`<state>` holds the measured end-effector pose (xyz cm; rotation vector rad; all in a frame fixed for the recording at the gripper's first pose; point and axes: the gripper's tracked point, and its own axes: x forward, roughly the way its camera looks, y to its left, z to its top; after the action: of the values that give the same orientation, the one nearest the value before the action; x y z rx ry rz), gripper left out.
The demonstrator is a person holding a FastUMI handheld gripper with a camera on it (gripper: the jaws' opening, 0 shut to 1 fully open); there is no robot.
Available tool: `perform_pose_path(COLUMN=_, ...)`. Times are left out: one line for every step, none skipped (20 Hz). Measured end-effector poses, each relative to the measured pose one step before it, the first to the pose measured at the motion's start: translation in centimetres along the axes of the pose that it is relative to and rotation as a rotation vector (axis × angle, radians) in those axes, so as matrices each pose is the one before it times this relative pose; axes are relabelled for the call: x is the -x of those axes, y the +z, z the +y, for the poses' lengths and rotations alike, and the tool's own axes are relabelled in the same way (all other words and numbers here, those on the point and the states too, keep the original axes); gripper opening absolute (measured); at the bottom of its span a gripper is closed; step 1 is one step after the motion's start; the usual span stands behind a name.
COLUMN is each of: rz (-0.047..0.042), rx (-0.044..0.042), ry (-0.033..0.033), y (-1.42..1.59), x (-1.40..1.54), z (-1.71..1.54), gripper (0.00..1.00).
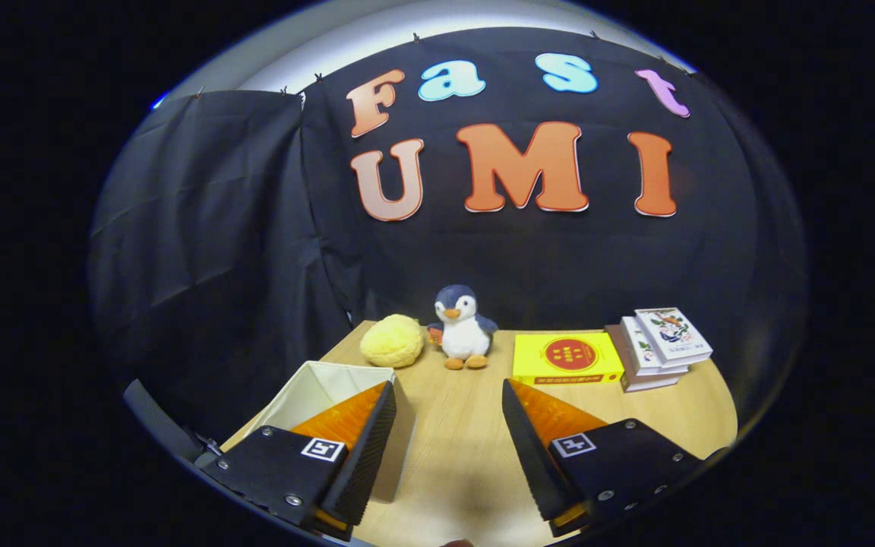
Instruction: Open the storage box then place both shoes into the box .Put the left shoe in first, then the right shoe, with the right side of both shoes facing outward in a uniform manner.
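The gripper (449,448) hangs above the wooden table (453,425) with its fingers spread wide and nothing between them, and the storage box (323,384) sits just behind the left finger, its pale fabric interior showing, so it looks already open, though that finger covers much of it and I can't be sure. No shoe yet, so we're at the very start, and the next move calls for finding the left shoe. Beyond the fingers stand a plush penguin (463,327), a yellow plush ball (392,341), a yellow box (567,358) and stacked books (661,346).

Gripper (449,448) with wedge-shaped ridged fingers, square fiducial tags, silver screws on mounts.
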<state>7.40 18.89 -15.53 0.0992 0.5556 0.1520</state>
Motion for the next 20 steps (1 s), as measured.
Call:
perform_pose_path(rz=-0.02787, rx=-0.00317, ry=-0.01328, y=0.851, x=0.873, z=-1.42, gripper=0.86)
perform_pose_path(rz=-0.02982, rx=-0.00322, ry=-0.01083, y=0.897, x=0.787, z=-1.197, gripper=0.89)
perform_pose_path(rz=-0.0283, rx=-0.00488, ry=-0.01153, y=0.845, x=0.575, z=-1.306, gripper=0.9)
perform_pose_path(rz=-0.04017, rx=0.00046, ry=-0.00816, y=1.029, x=0.731, z=-1.263, gripper=0.95)
perform_pose_path(rz=-0.05035, rx=0.00852, ry=-0.01084, y=1.192, x=0.385, z=-1.325, gripper=0.96)
perform_pose_path(rz=-0.04665, rx=0.01544, ry=-0.01258, y=0.99, x=0.478, z=-1.47, gripper=0.97)
perform_pose_path(rz=-0.034, rx=0.01062, ry=-0.01506, y=0.767, x=0.412, z=-1.313, gripper=0.97)
perform_pose_path(rz=-0.02294, rx=0.00123, ry=-0.01408, y=0.3, x=0.622, z=-1.043, gripper=0.97)
perform_pose_path(rz=-0.02728, rx=-0.00014, ry=-0.00635, y=0.454, x=0.517, z=-0.935, gripper=0.97)
perform_pose_path(rz=-0.03458, rx=0.00534, ry=-0.00459, y=0.776, x=0.242, z=-0.786, gripper=0.97)
perform_pose_path(rz=-0.03499, rx=0.01274, ry=-0.00473, y=0.863, x=0.223, z=-0.824, gripper=0.97)
perform_pose_path(rz=-0.03232, rx=0.011, ry=-0.00641, y=0.393, x=0.186, z=-0.772, gripper=0.97)
perform_pose_path(rz=-0.01982, rx=0.00841, ry=-0.00366, y=0.406, x=0.219, z=-0.534, gripper=0.97)
perform_pose_path(rz=-0.01642, rx=0.00233, ry=0.00016, y=0.204, x=0.332, z=-0.327, gripper=0.97)
perform_pose_path(rz=-0.01447, rx=-0.00105, ry=-0.00012, y=0.268, x=0.117, z=-0.21, gripper=0.97)
perform_pose_path(rz=-0.01777, rx=0.00108, ry=0.00546, y=0.379, x=0.196, z=-0.291, gripper=0.97)
perform_pose_path(rz=-0.01847, rx=0.0036, ry=0.00844, y=0.482, x=0.241, z=-0.079, gripper=0.97)
perform_pose_path(rz=-0.01849, rx=0.00699, ry=0.00758, y=0.118, x=-0.075, z=-0.026, gripper=0.97)
perform_pose_path(rz=-0.01759, rx=0.0078, ry=0.0057, y=0.273, x=0.22, z=-0.111, gripper=0.97)
perform_pose_path(rz=-0.0159, rx=0.0084, ry=0.00546, y=0.227, x=0.048, z=-0.015, gripper=0.97)
